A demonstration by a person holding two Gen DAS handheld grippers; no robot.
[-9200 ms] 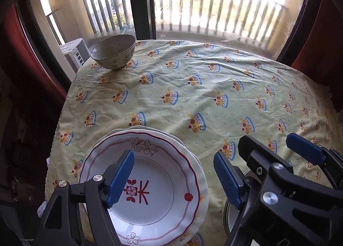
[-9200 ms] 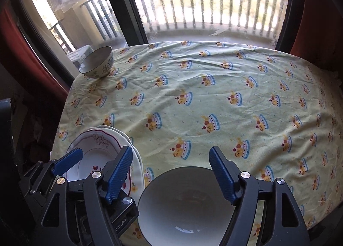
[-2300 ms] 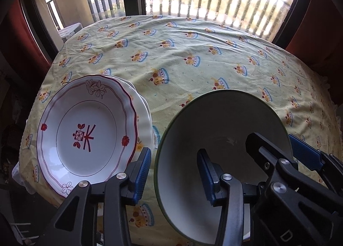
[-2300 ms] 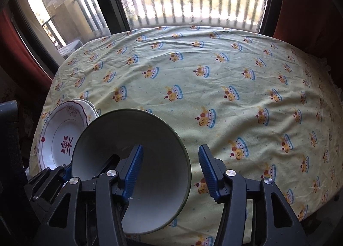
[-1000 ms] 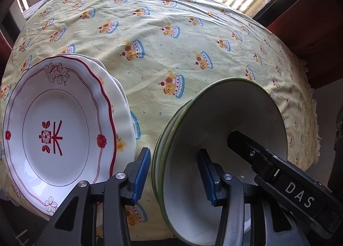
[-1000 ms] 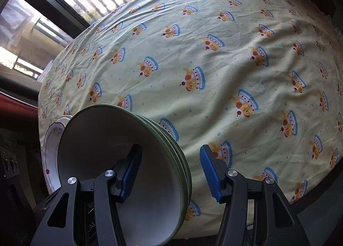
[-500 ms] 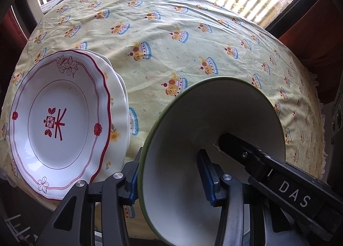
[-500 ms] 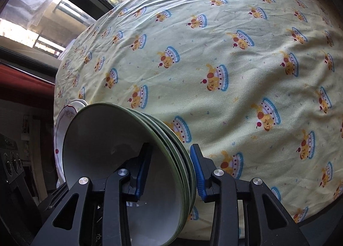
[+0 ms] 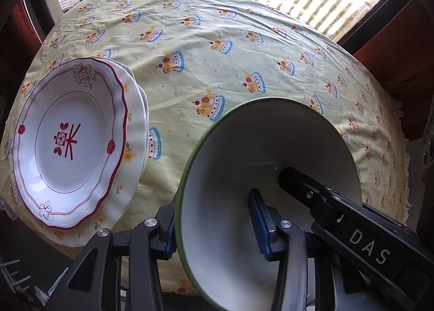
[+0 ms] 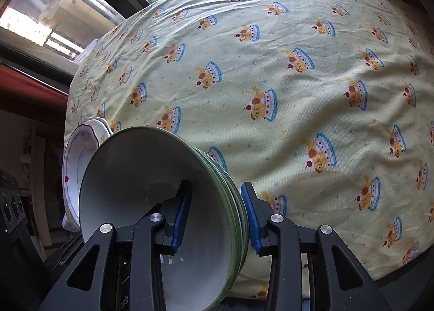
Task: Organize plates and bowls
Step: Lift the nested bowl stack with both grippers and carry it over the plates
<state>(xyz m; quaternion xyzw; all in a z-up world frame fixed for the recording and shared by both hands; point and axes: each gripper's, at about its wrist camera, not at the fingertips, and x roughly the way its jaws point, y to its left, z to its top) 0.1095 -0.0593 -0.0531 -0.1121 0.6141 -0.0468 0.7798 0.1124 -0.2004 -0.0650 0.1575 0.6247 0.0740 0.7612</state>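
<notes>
Your right hand-held gripper (image 10: 217, 218) and left hand-held gripper (image 9: 217, 227) both pinch the tilted green-rimmed bowl stack (image 10: 152, 175), seemingly four bowls; red-trimmed plates (image 9: 70, 143) lie left.

Both grippers are black clamp-like frames with triangular cut-outs, silver round rivets and ribbed blue pads (image 10: 251, 216). The right gripper (image 10: 215, 214) shows white "DAS" lettering; faint lettering below may read "ot.AI".

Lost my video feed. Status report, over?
Both grippers, left and right, shut on green-rimmed bowl stack, tilted. Plate stack beside it. Nothing blocking.
</notes>
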